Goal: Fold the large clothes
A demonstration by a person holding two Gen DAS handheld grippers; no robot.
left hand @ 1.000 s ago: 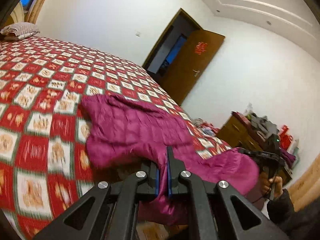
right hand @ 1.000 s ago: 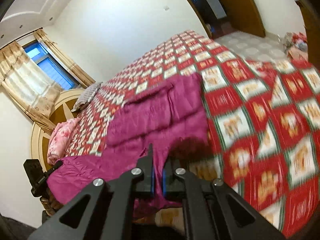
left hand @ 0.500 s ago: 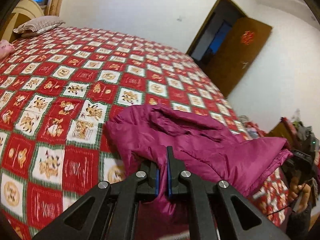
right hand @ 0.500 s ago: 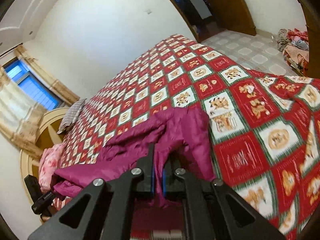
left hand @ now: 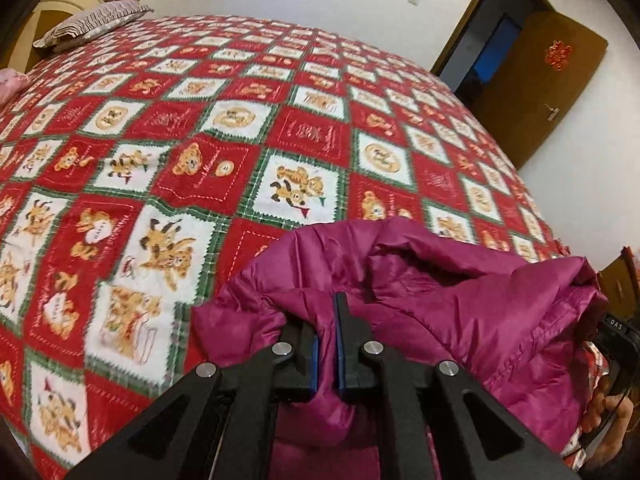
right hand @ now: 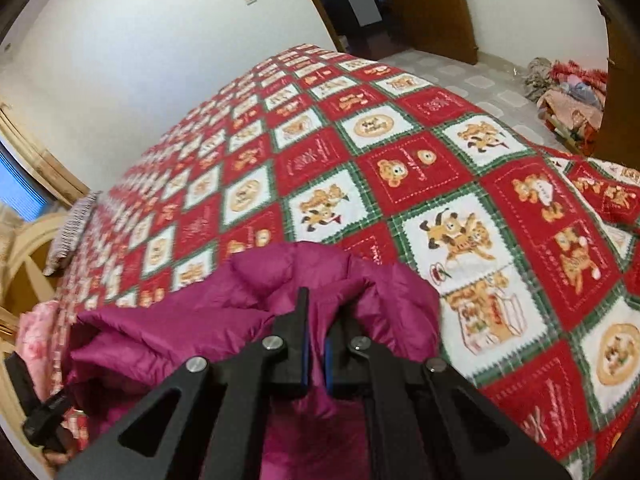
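Bed (left hand: 168, 128) with a red, white and green teddy-bear quilt fills both views, striped pillow (left hand: 92, 24) at its far head end, brown door (left hand: 536, 80) open beyond. Magenta puffer jacket (left hand: 460, 300) lies bunched at the near edge of the bed, stretched between the two tools. Left tool (left hand: 326, 344) is clamped on a fold of the jacket, right tool (right hand: 316, 352) clamped on another fold at its opposite end.
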